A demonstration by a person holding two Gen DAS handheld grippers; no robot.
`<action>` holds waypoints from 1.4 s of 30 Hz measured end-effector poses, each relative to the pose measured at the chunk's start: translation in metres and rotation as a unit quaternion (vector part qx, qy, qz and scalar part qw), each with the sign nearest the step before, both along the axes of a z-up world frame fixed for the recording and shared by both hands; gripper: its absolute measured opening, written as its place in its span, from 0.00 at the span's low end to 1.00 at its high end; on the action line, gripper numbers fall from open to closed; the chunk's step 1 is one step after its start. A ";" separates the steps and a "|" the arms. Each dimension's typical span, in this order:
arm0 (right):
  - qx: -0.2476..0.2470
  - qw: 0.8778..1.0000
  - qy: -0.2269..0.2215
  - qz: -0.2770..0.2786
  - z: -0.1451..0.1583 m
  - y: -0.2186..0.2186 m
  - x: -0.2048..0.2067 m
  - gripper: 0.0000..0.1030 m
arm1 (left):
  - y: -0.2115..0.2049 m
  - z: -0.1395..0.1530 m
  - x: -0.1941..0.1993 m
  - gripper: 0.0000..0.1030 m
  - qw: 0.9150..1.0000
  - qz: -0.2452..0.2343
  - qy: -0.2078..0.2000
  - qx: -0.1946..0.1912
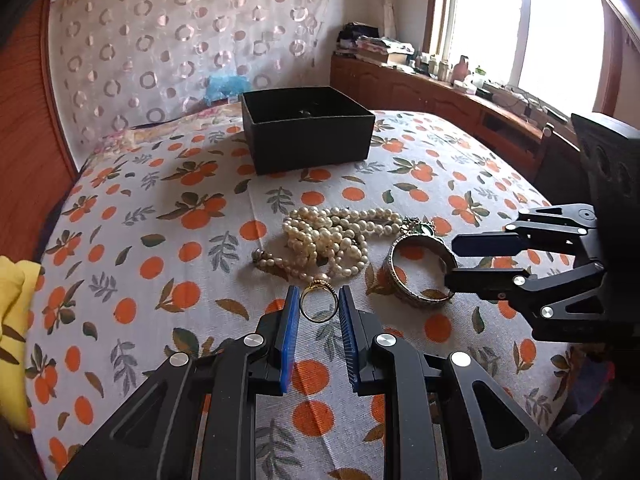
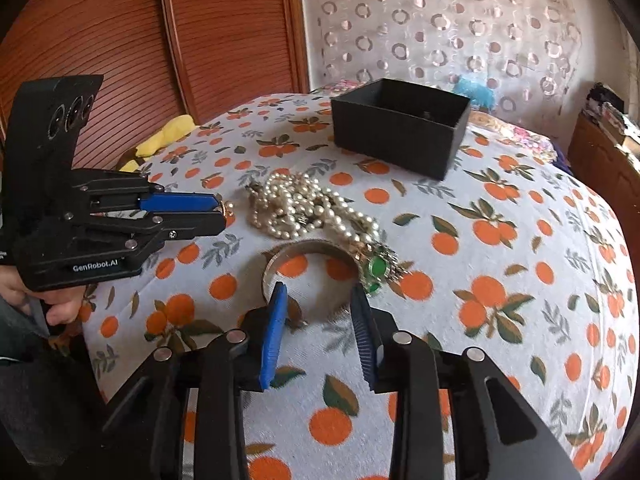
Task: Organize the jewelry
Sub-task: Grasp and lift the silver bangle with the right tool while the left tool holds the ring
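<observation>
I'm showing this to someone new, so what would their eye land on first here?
Probably the heap of pearl necklaces mid-bedspread, with a wide metal bangle just beside it. Next, the gold ring held between the left gripper's blue fingers. Beyond sits an open black box.

You have a gold ring (image 1: 318, 298) standing upright on edge, pinched between the blue pads of the left gripper (image 1: 319, 302), just in front of a heaped tangle of cream pearl necklaces (image 1: 332, 242) on the orange-print cloth. Beside the pearls lies a wide silver bangle (image 1: 420, 274) — flat, open side up — with a green-stoned pendant (image 2: 376, 270) resting against its rim. Farther back sits your black open box (image 1: 306, 130), upright and well apart from the pile — its inside too dark to read.
</observation>
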State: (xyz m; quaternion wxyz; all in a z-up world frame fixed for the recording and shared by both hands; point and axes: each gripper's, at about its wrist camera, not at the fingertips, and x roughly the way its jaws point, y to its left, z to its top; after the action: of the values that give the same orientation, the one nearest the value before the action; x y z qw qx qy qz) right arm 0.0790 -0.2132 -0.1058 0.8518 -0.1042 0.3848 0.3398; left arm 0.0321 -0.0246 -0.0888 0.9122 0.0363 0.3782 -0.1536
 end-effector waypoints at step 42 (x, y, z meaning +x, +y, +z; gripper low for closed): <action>-0.024 0.998 -0.048 0.012 0.031 0.013 0.031 0.61 | 0.009 0.020 0.009 0.18 0.999 0.008 -0.033 -0.018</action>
State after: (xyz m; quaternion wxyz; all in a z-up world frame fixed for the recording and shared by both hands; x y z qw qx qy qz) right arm 0.1101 -0.2000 -0.0749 0.8627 -0.1453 0.3497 0.3353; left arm 0.0412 -0.0155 -0.0690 0.9257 0.0220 0.3457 -0.1522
